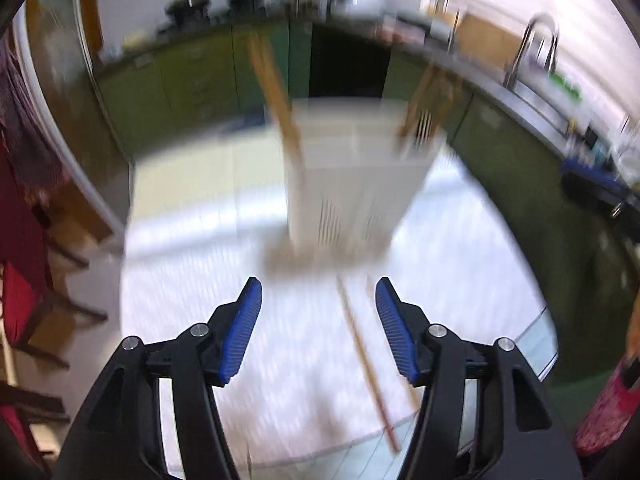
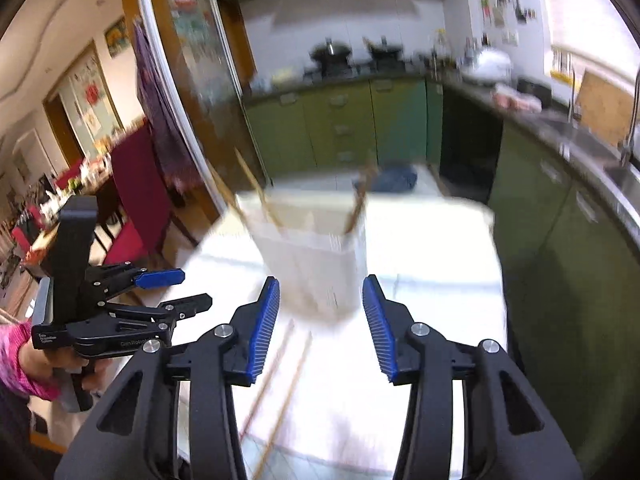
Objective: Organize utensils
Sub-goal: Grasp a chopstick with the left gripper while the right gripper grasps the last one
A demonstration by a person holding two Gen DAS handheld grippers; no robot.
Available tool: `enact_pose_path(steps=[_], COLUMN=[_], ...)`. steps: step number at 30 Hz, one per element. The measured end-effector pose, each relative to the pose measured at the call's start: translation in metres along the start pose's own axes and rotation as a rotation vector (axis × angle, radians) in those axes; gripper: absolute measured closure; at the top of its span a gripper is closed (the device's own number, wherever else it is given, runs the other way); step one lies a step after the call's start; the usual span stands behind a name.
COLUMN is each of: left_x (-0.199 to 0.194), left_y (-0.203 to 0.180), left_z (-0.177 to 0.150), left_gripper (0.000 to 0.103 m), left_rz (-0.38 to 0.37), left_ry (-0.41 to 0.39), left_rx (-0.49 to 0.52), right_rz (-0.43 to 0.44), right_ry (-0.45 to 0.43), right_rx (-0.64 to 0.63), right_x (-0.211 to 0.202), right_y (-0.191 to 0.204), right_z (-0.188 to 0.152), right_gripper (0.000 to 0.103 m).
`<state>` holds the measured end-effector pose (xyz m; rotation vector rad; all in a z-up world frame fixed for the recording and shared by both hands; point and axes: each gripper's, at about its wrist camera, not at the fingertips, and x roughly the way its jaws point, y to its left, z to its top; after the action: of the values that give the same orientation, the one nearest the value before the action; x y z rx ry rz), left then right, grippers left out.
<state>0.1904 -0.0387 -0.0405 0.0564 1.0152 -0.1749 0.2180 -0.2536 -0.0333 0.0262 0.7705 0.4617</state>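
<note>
A white slotted utensil holder [image 1: 352, 184] stands on the white table, blurred by motion; it also shows in the right wrist view [image 2: 316, 256]. Wooden utensils stick out of it: a long stick [image 1: 276, 92] at its left and a fork-like piece [image 1: 424, 116] at its right. Two wooden chopsticks [image 1: 368, 364] lie on the table in front of it, also in the right wrist view [image 2: 288, 384]. My left gripper [image 1: 318, 328] is open and empty above them. My right gripper [image 2: 318, 328] is open and empty just short of the holder. The left gripper shows at the left of the right wrist view [image 2: 180, 288].
The white table [image 1: 200, 320] has a rounded near edge. Green kitchen cabinets [image 2: 340, 128] and a counter with a sink tap [image 1: 536, 48] run behind and to the right. Red chairs [image 2: 136, 200] stand at the left.
</note>
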Motion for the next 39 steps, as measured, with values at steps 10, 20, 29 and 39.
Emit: enact_pose_path(steps=[10,20,29,39], left_x=[0.102,0.127,0.139,0.123], left_y=[-0.012,-0.026,-0.049,-0.010], left_z=[-0.030,-0.011,0.004,-0.011], left_gripper=[0.067,0.067,0.095,0.097], left_rz=[0.039,0.052,0.050,0.025], left_ry=[0.288,0.321,0.340,0.326], left_rx=[-0.072,-0.149,-0.103,-0.073], right_rz=[0.001,0.009,0.010,0.033], right_ry=[0.074,0.077,0.178,0.487], right_rx=[0.118,0.161,0.086,-0.030], right_x=[0.023,0.019,0.051,0.159], right_y=[-0.042,-0.066,-0.041,0.021], right_z=[-0.059,-0.071,-0.077,-0.087], right_gripper=[0.059,0.059,0.059,0.059])
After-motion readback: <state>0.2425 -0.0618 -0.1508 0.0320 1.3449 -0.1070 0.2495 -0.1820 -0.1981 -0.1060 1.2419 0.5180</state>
